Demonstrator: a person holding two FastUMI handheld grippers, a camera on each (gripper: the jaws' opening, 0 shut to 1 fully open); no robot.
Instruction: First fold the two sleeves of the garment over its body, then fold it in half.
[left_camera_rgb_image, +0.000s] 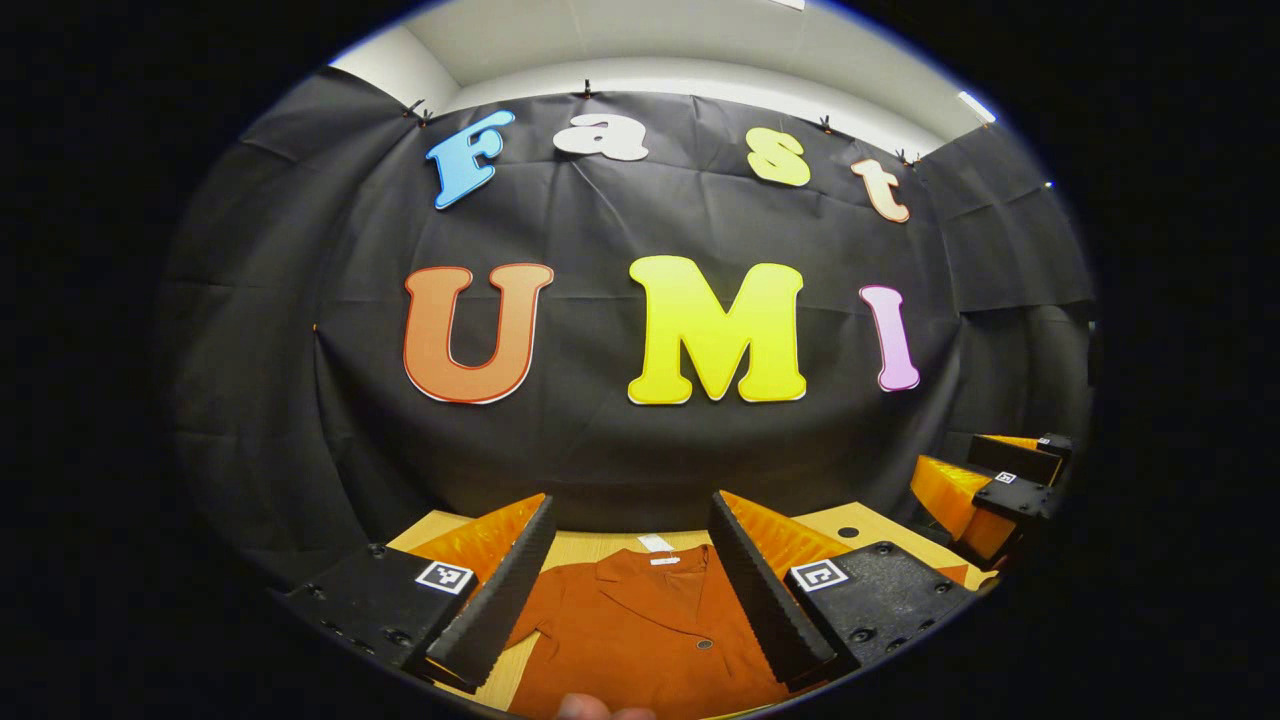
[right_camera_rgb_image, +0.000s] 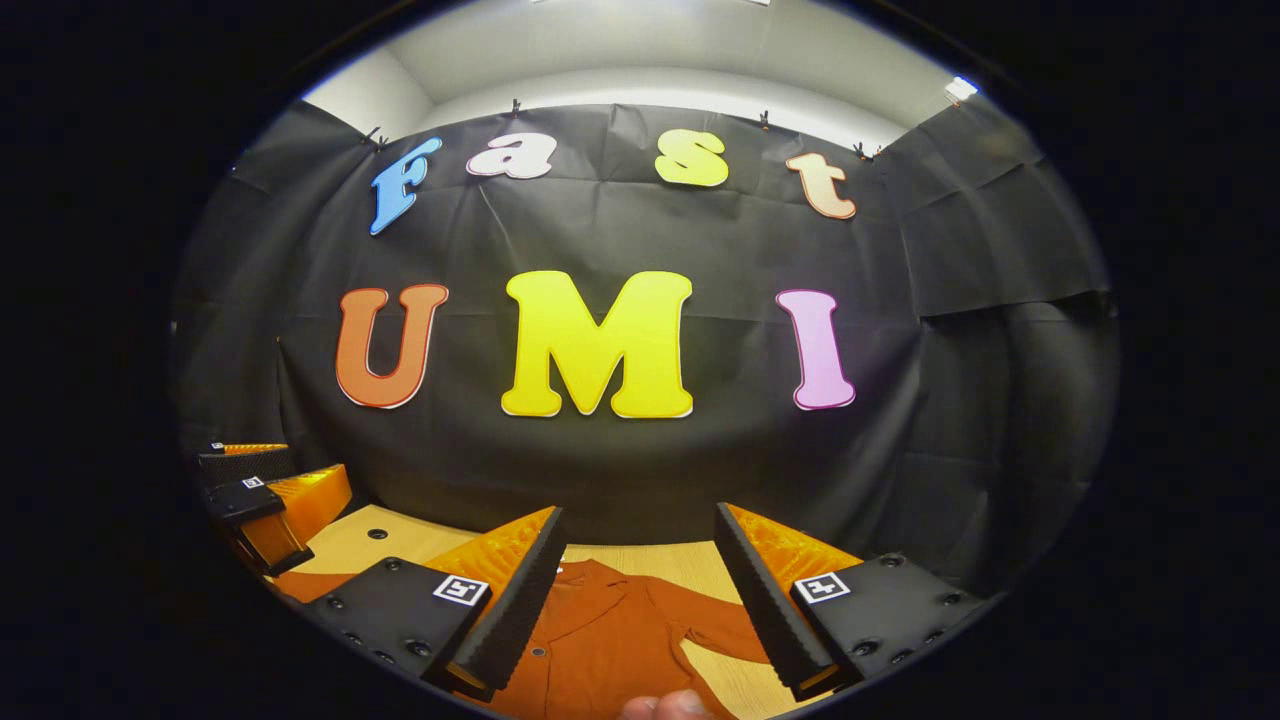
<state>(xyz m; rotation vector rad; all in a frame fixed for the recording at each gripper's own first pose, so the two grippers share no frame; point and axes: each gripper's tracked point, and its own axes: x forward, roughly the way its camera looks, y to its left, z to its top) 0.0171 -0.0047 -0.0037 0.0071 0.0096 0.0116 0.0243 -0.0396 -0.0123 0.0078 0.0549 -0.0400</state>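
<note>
Both grippers hang above the desk with jaws spread wide, gripping nothing. Between the fingers of the left gripper (left_camera_rgb_image: 632, 570) lies the shirt (left_camera_rgb_image: 640, 630), collar toward the desk's (left_camera_rgb_image: 590, 548) far edge, a button showing on its front. The right gripper (right_camera_rgb_image: 638, 575) frames the shirt's right sleeve (right_camera_rgb_image: 715, 610), stretched flat toward the desk's right side. Each view catches the other gripper off to the side, above the desk's far corner.
</note>
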